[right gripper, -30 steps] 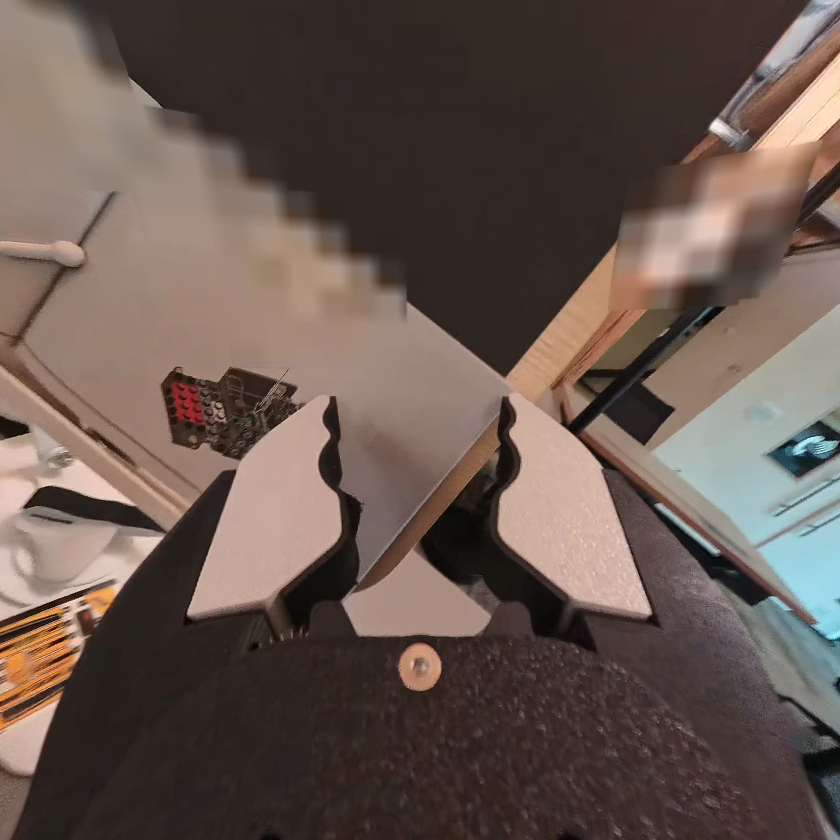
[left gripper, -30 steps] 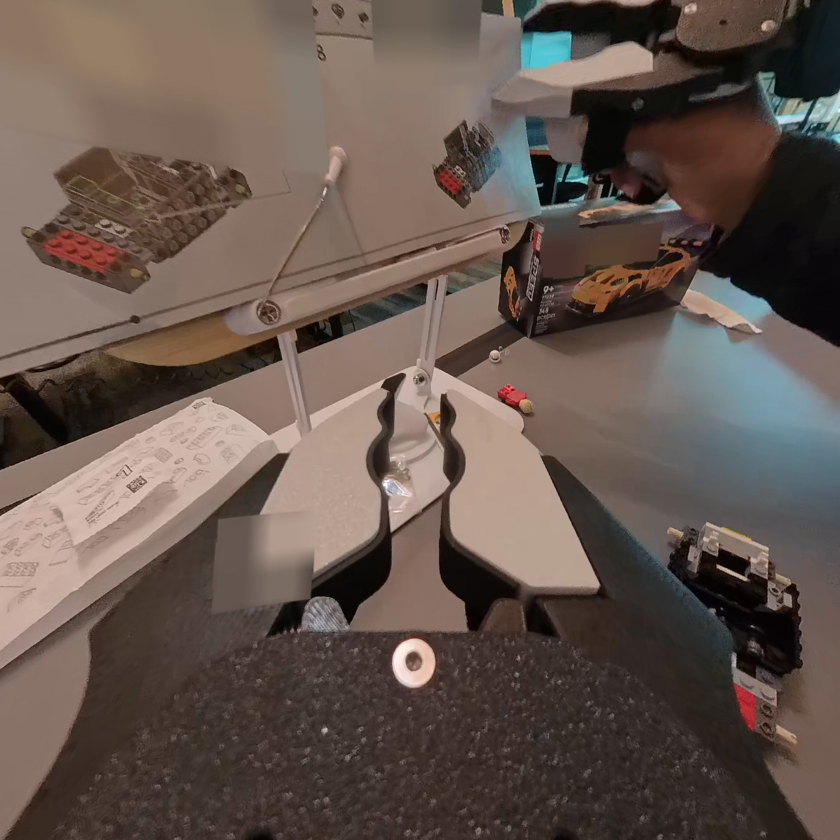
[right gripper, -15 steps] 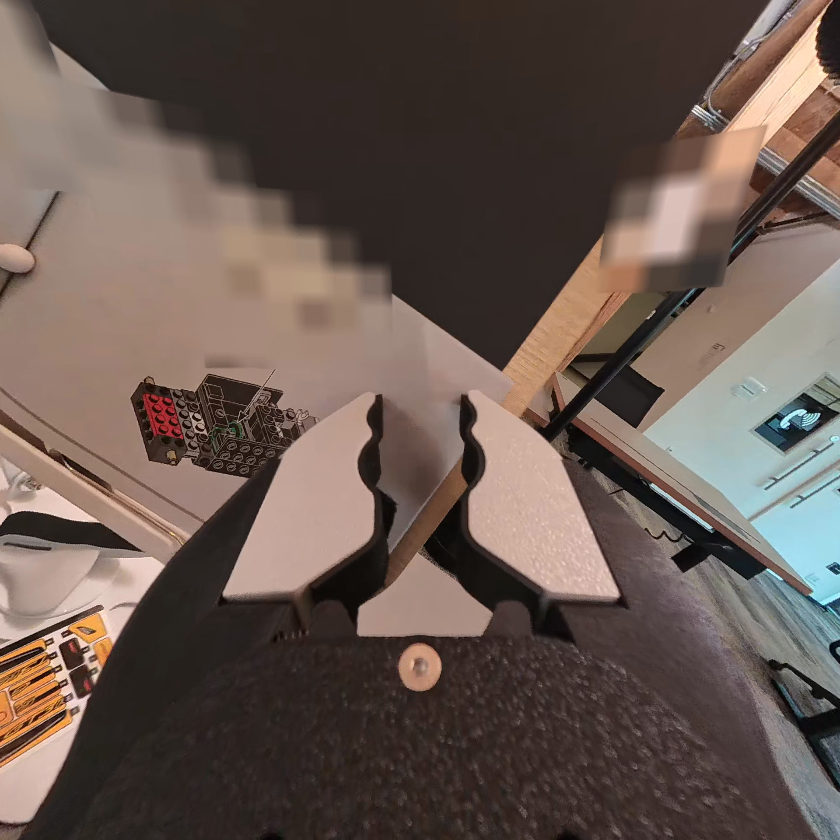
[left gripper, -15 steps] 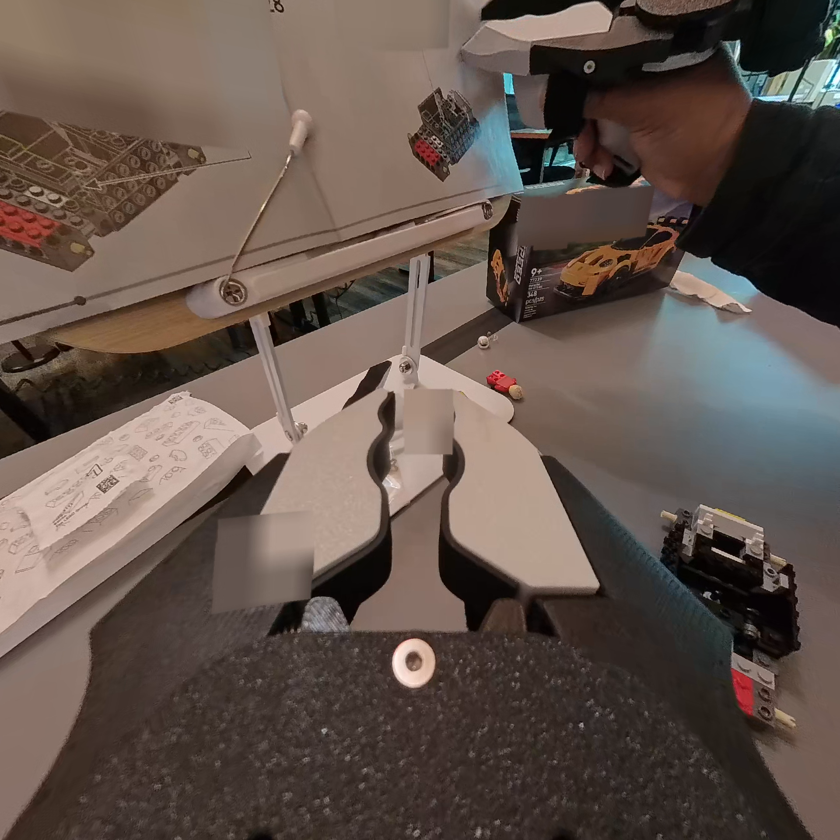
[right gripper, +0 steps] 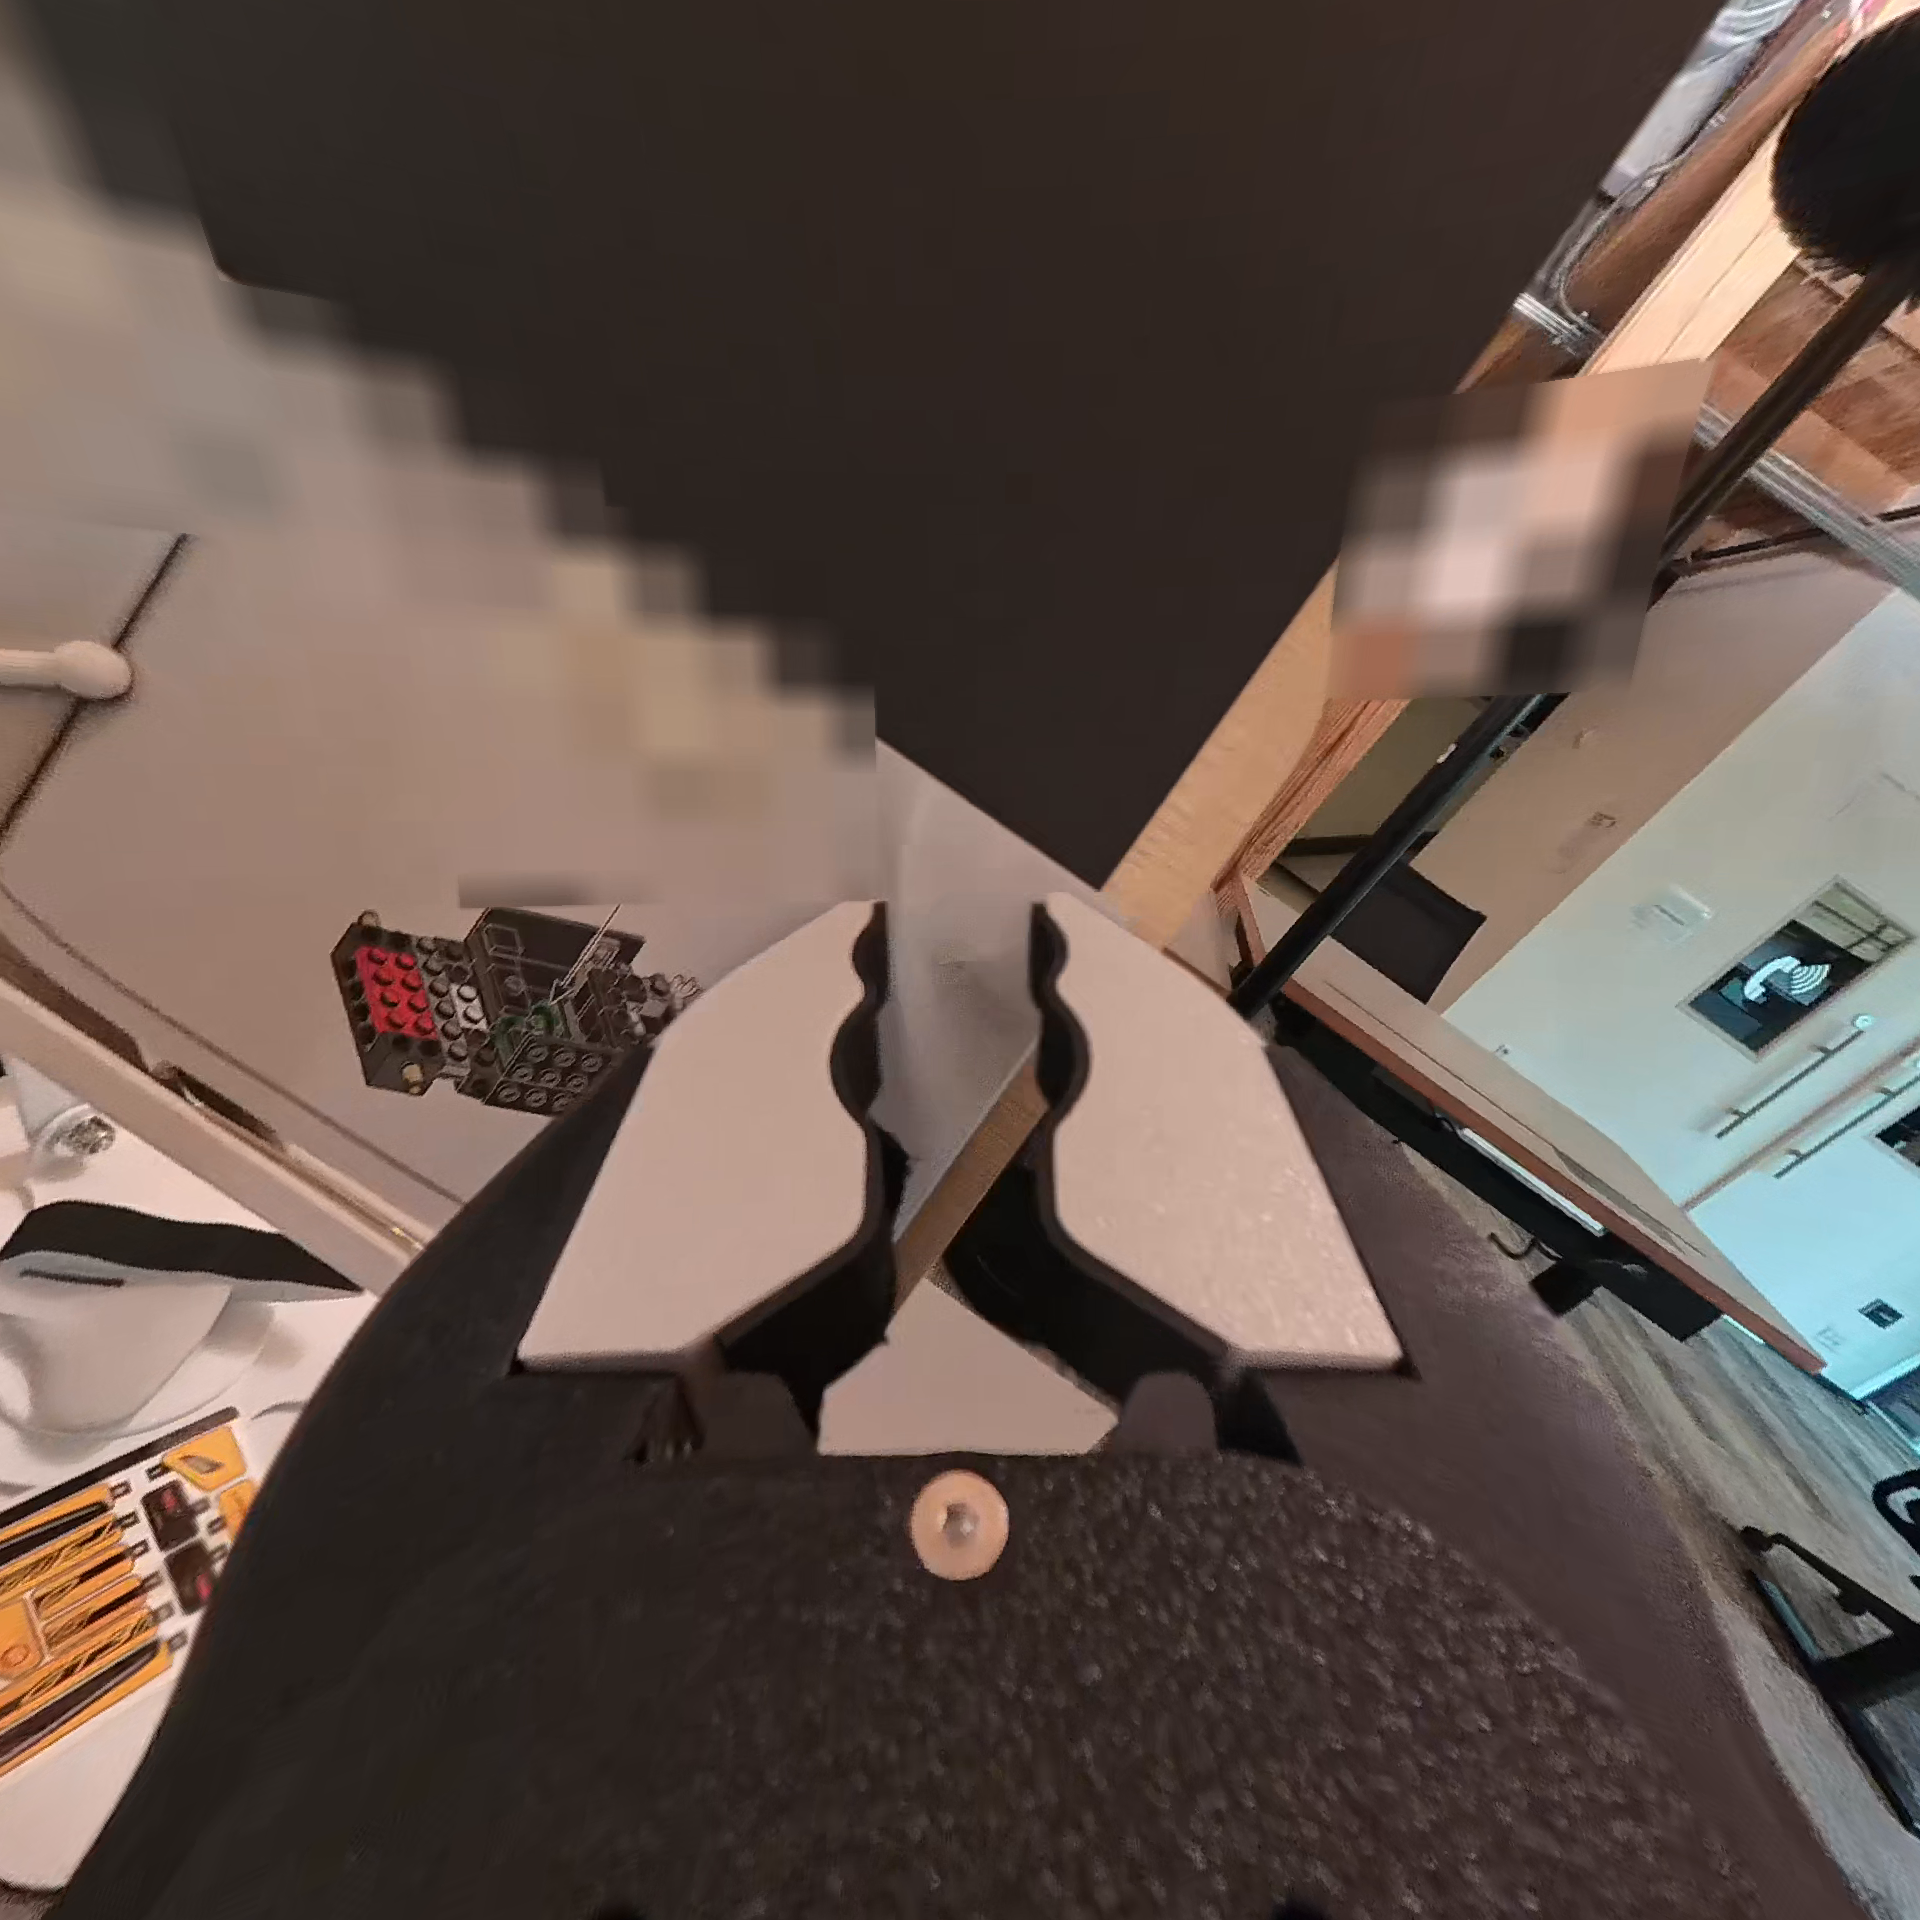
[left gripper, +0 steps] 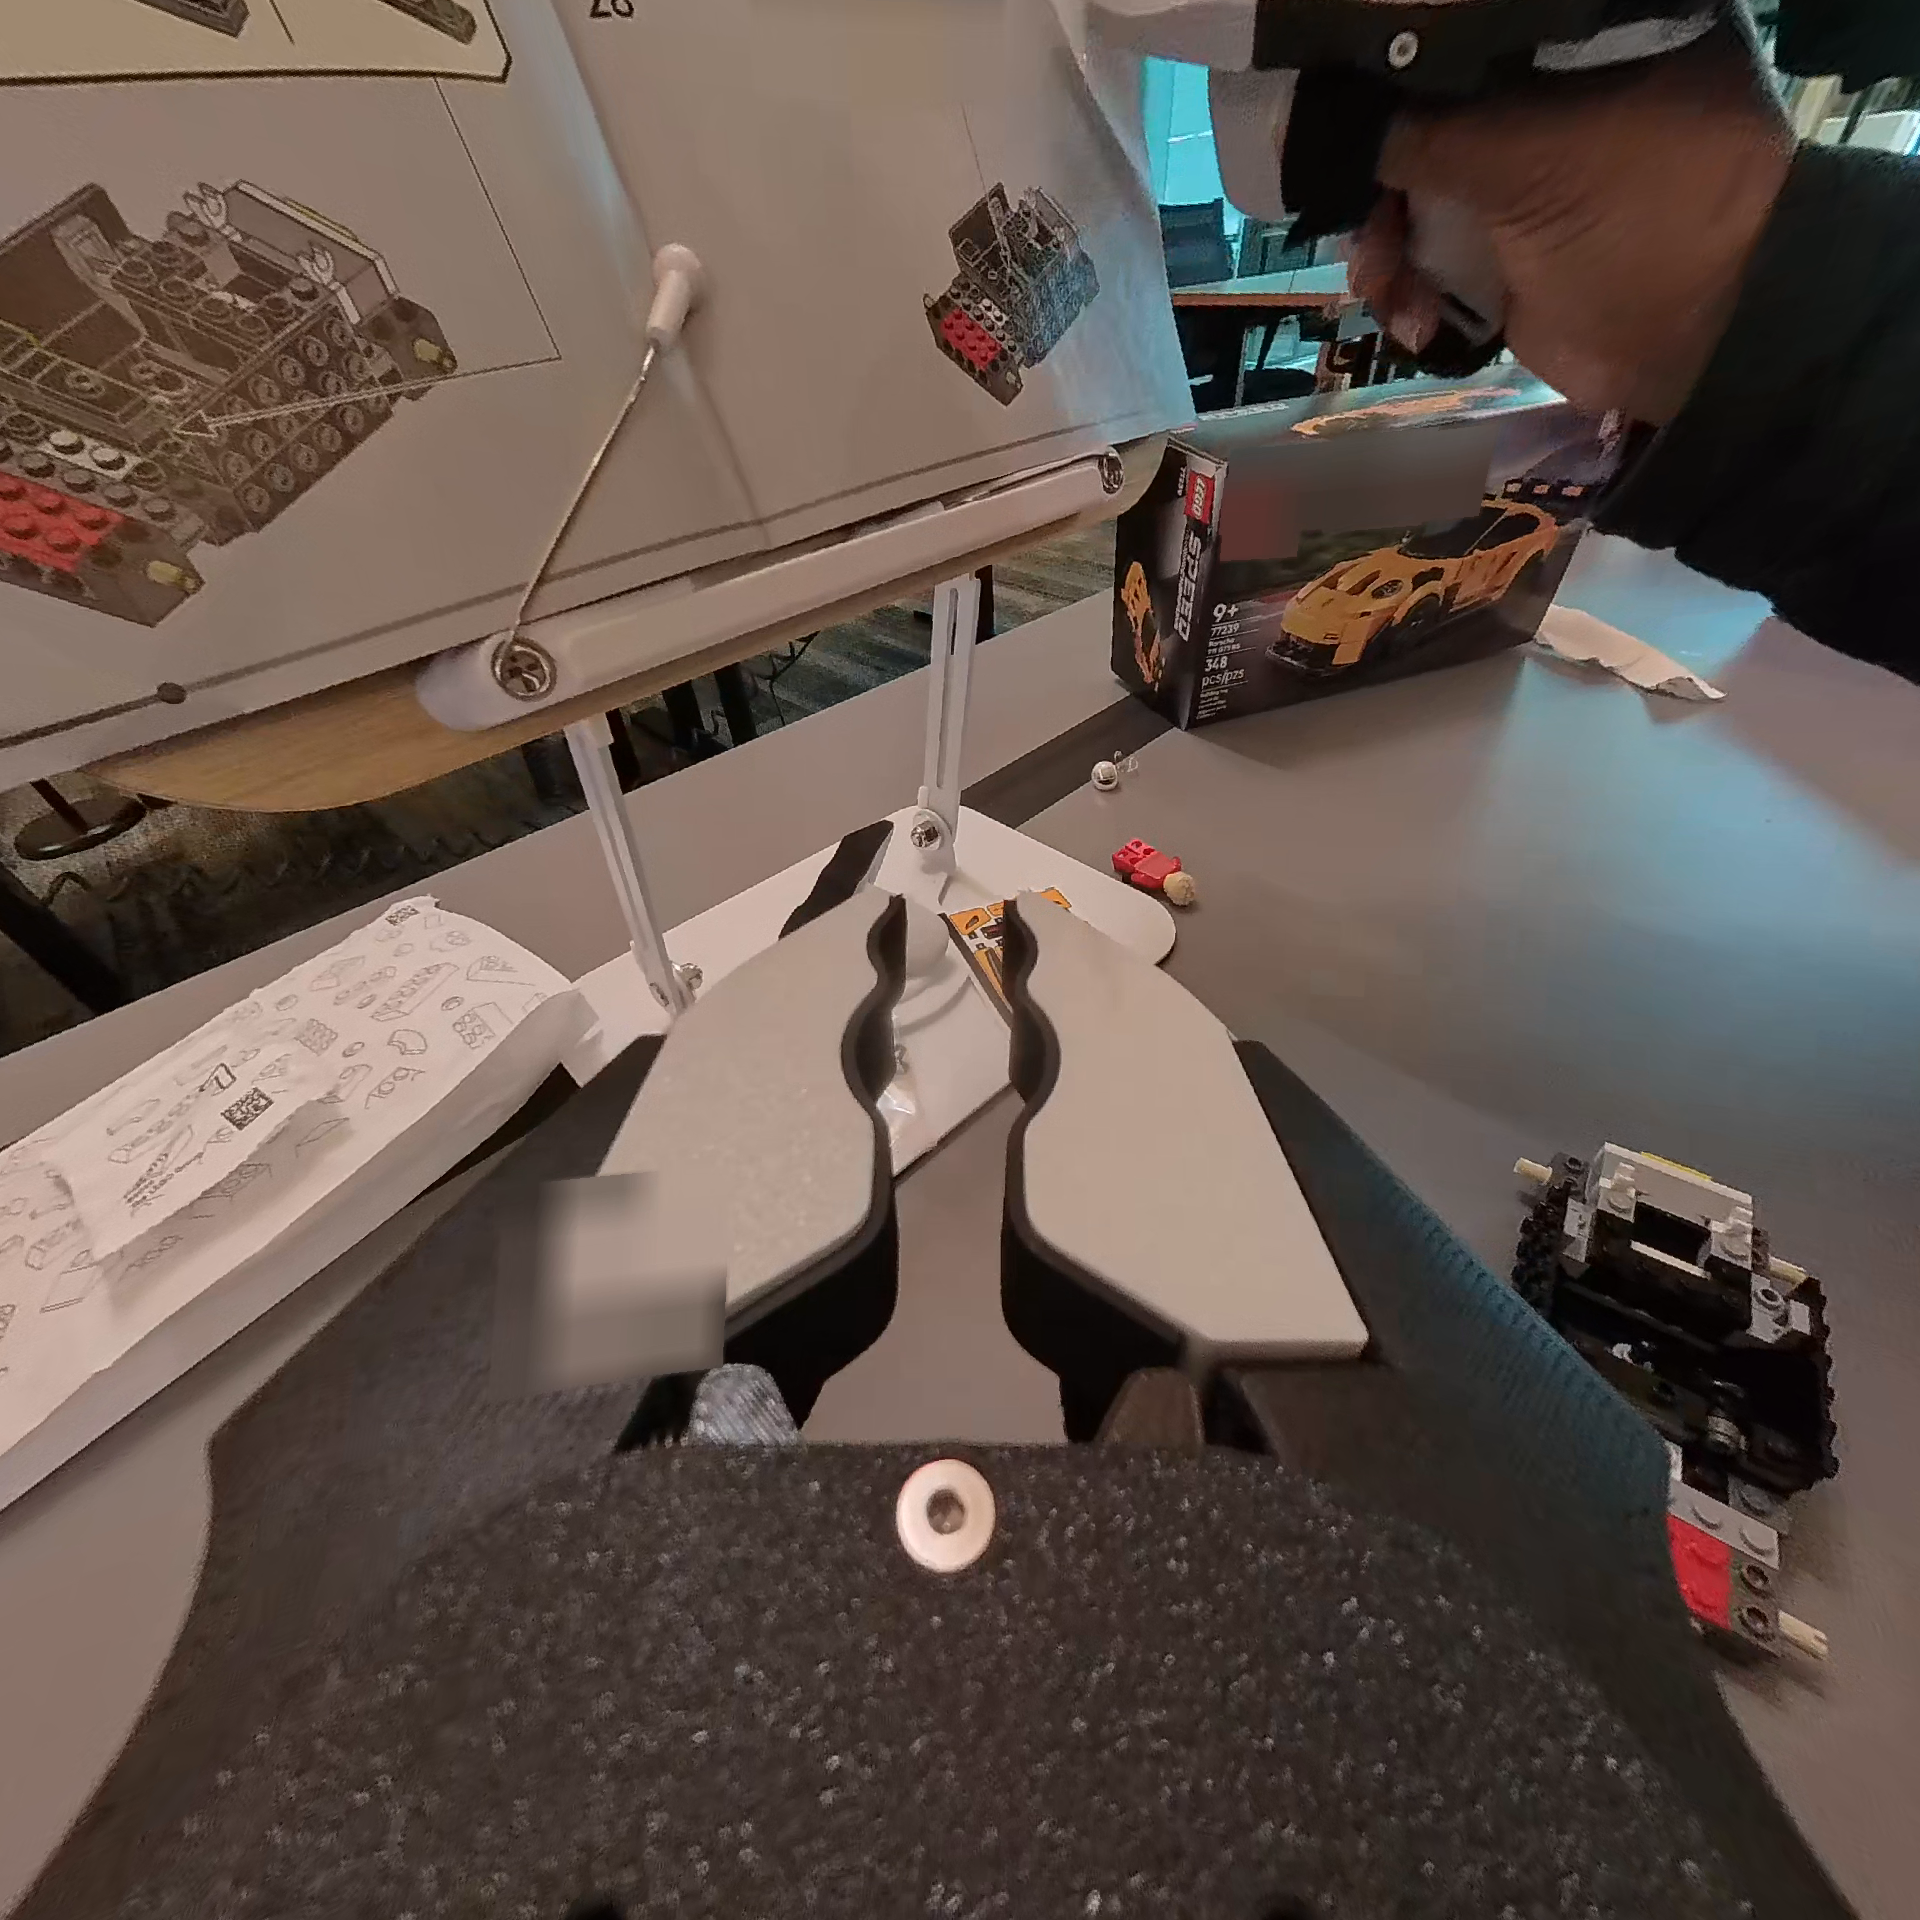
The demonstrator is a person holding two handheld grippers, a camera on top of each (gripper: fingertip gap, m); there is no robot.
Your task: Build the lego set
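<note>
Right jaws seemingly astride booklet page [right gripper: 951,987].

Sitting on the grey table [left gripper: 1455,935]: one half-built black car [left gripper: 1673,1340], one yellow-car box [left gripper: 1340,582], one open booklet [left gripper: 727,260] on one stand [left gripper: 769,623], one printed paper bag [left gripper: 239,1132], two loose small pieces [left gripper: 1148,864].

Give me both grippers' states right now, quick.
Left gripper: open a little, holding nothing, above the book stand's base.
Right gripper: nearly shut around the corner of the instruction booklet's page; contact cannot be told.
</note>
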